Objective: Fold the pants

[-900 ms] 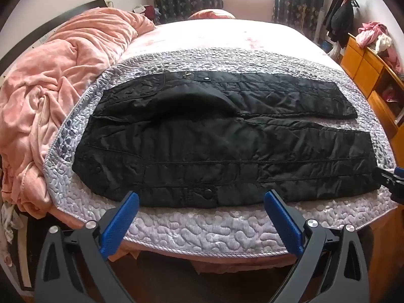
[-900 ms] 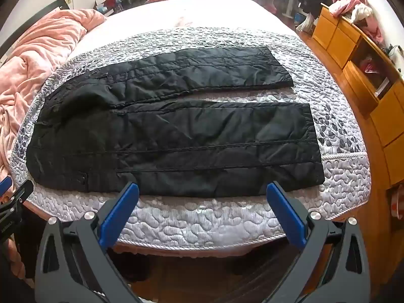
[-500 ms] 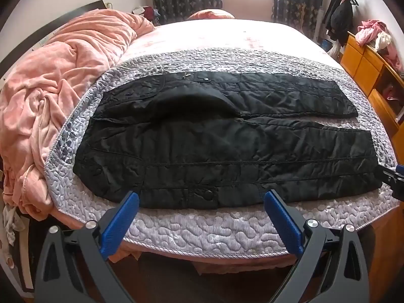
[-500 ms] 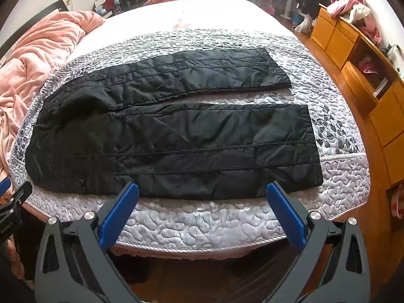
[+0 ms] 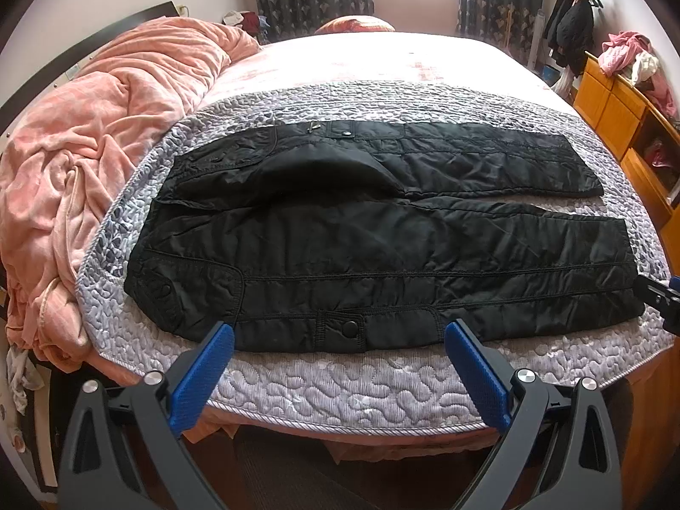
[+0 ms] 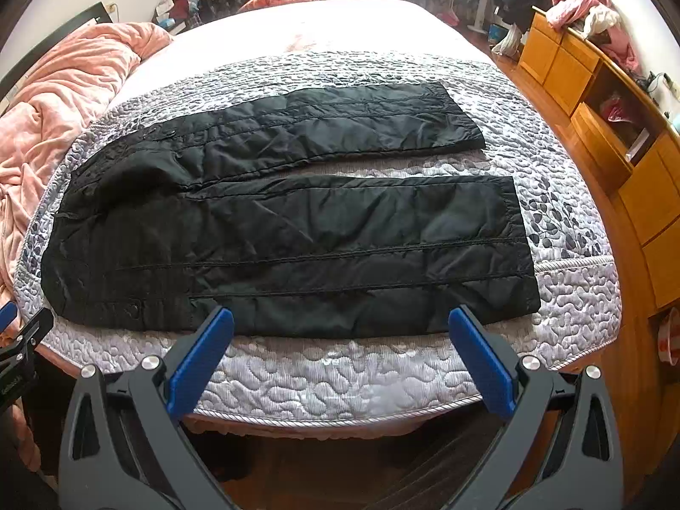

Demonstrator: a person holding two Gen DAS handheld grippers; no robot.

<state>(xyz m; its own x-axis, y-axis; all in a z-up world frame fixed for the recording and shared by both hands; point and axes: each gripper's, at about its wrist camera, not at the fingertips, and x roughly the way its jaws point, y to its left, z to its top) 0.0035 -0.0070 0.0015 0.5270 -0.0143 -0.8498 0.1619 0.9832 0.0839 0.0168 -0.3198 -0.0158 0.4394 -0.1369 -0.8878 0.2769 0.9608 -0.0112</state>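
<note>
Black quilted pants (image 5: pixel 374 238) lie spread flat on a grey patterned quilt (image 5: pixel 340 382), waist to the left, both legs running right with a gap between them. My left gripper (image 5: pixel 340 335) hovers open over the near hem of the pants by a snap button (image 5: pixel 350 328); nothing is between its blue pads. In the right wrist view the same pants (image 6: pixel 297 229) fill the middle, and my right gripper (image 6: pixel 340 318) stands open above the near leg's lower edge, holding nothing.
A rumpled pink blanket (image 5: pixel 85 140) is heaped at the bed's left side. An orange wooden dresser (image 6: pixel 595 97) with clothes on top lines the right wall. Wooden floor (image 6: pixel 340 467) lies below the bed's near edge. The other gripper's tip (image 5: pixel 663 301) shows at the far right.
Both grippers have crept slightly forward toward the near edge of the pants. The pants have not moved and both jaws stay wide.
</note>
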